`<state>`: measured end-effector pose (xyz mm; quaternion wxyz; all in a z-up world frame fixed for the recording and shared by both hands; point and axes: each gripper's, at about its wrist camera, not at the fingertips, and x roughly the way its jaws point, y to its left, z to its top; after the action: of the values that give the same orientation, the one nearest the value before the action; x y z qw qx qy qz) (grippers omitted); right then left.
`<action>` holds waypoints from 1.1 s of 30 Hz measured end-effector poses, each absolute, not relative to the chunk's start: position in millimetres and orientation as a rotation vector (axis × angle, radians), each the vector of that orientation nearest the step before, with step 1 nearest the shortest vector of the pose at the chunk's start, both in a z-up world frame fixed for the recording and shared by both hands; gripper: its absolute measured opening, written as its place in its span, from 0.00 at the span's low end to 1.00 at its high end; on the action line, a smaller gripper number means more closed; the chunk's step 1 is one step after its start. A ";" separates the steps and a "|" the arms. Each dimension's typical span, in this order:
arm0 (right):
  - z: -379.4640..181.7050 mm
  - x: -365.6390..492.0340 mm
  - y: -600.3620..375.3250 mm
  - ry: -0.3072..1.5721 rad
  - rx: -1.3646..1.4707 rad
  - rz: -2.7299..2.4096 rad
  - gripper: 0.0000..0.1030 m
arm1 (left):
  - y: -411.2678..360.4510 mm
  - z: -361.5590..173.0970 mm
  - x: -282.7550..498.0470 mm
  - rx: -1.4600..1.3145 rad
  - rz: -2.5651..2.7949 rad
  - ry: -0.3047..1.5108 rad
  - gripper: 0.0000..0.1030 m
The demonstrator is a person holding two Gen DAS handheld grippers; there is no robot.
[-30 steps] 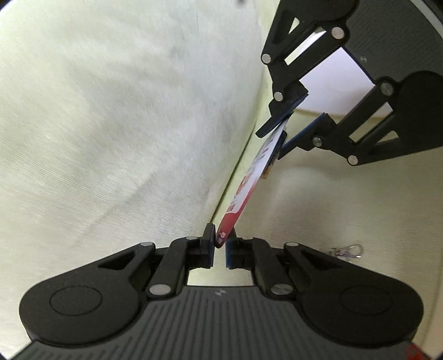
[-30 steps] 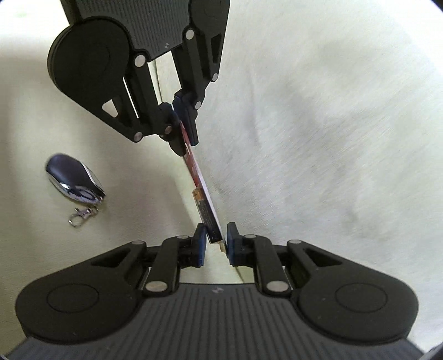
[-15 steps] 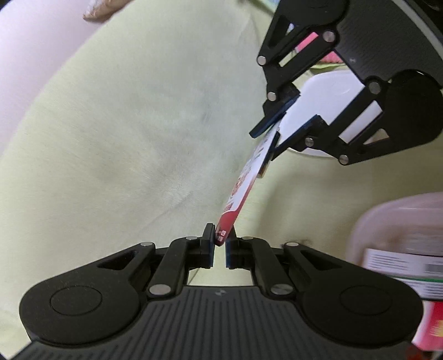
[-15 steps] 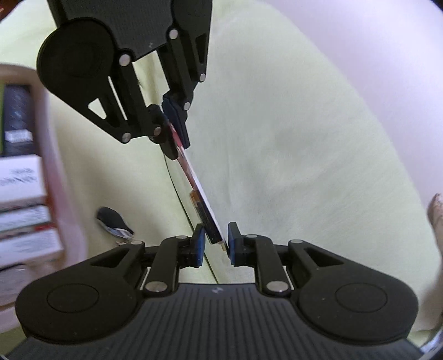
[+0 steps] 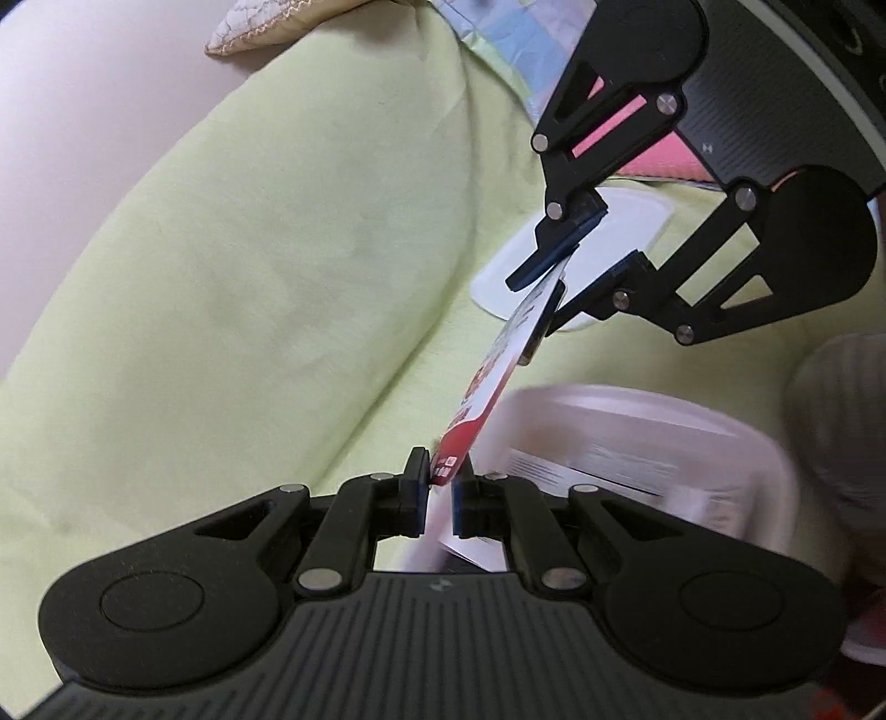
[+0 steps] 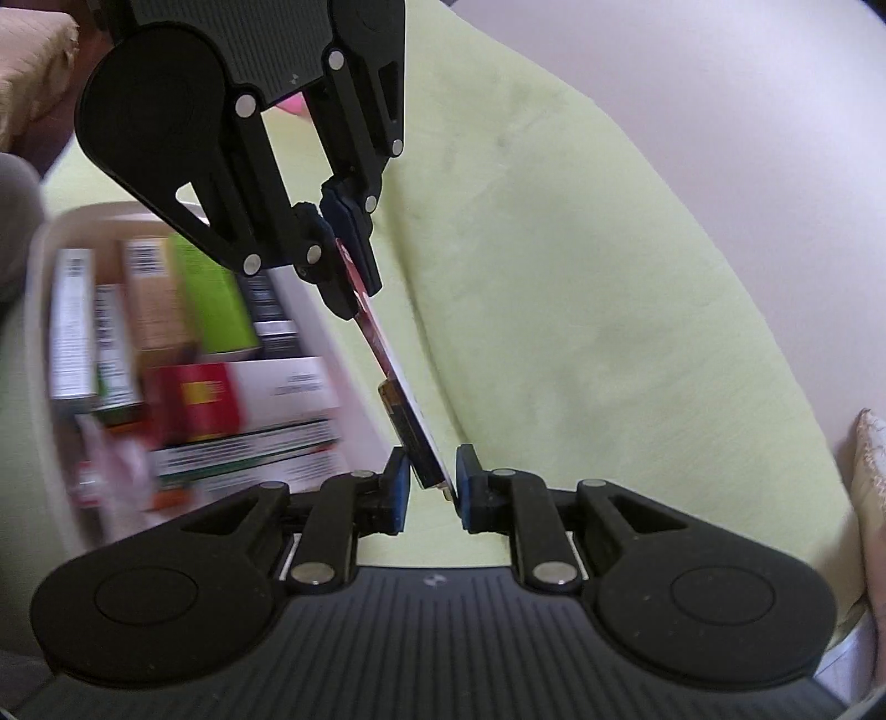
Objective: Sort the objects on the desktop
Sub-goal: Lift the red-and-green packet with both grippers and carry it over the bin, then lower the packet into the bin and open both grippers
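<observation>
A pale green cloth [image 5: 266, 266] carries a white lid [image 5: 626, 232] and pinkish bin [image 6: 50, 243].

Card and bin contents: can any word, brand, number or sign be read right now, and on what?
None legible.
Flat card between left gripper and right gripper: red and white print, too small.
Boxes in pink bin: barcodes and text lines, motion-blurred.
White label: blurred.

This looks like a home, likely a bedroom or living room: the working surface is a soft pale-green fabric cover [image 5: 288, 288] creased over something padded; a beige quilted cushion [image 5: 277, 27] and patchwork cloth [image 5: 526, 50] lie at its far edge against a plain pinkish wall [image 6: 692, 111]. A pale plastic bin [image 6: 41, 310] holds blurred household boxes [image 6: 221, 343].
</observation>
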<state>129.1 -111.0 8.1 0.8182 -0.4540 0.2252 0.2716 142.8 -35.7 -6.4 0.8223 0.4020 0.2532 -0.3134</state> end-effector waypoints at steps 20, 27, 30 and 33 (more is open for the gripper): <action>-54.8 83.4 -91.5 0.720 -0.927 0.750 0.14 | -16.7 -73.1 91.0 0.637 -0.676 0.808 0.05; -68.2 91.2 -89.7 0.764 -0.927 0.754 0.15 | -22.3 -91.5 108.1 0.617 -0.674 0.849 0.07; -69.3 91.8 -89.4 0.766 -0.927 0.750 0.16 | -21.1 -98.0 108.7 0.616 -0.664 0.871 0.10; -69.6 90.7 -90.2 0.775 -0.915 0.761 0.17 | -20.2 -104.1 99.8 0.637 -0.660 0.880 0.12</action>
<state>90.7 -90.2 -69.6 0.7583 -0.4202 0.3558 0.3491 99.8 -20.2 -104.1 0.8047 0.2975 0.4109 -0.3084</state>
